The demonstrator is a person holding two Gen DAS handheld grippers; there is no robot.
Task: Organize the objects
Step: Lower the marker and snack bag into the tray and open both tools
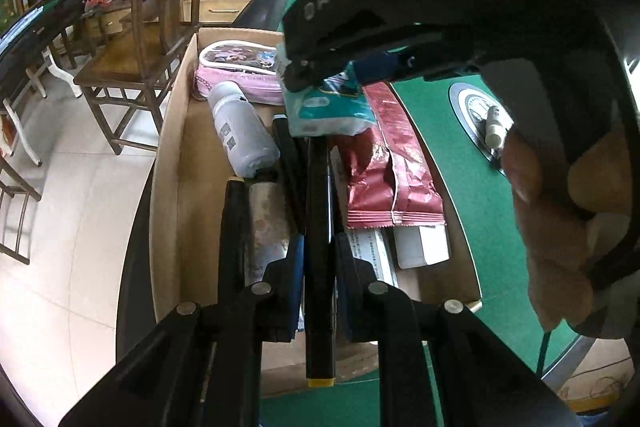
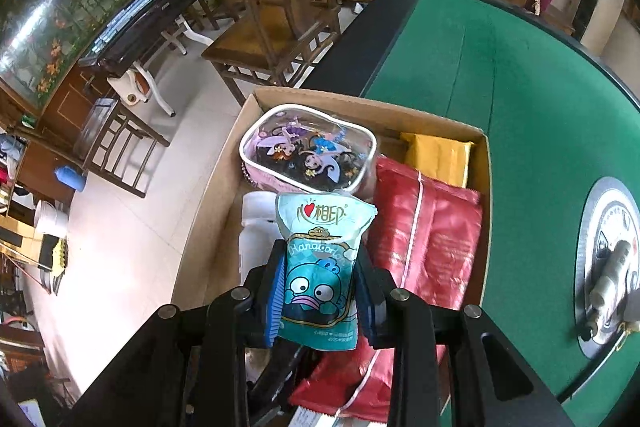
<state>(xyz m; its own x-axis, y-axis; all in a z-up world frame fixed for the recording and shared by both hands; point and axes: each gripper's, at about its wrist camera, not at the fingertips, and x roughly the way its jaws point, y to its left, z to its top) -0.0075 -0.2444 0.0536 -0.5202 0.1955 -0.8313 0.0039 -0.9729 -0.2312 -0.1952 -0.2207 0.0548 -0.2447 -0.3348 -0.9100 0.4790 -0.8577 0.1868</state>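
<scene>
The left gripper (image 1: 318, 263), low in the centre of its view, is clamped on a black marker with a yellow cap (image 1: 319, 227) that stands lengthwise between its pads, above the cardboard box (image 1: 176, 131) on the green table (image 1: 452, 155). The right gripper (image 2: 320, 287) grips a teal tissue pack (image 2: 320, 267) printed with a cartoon face, held over the box just in front of a pink cartoon pouch (image 2: 308, 155). Inside the box lie a white bottle (image 1: 240, 127) at left, red foil packets (image 2: 424, 243) at right and a yellow packet (image 2: 438, 157) in the far corner. A small white tube (image 1: 495, 127) rests on the table's round centre plate (image 2: 600, 227), right of frame
</scene>
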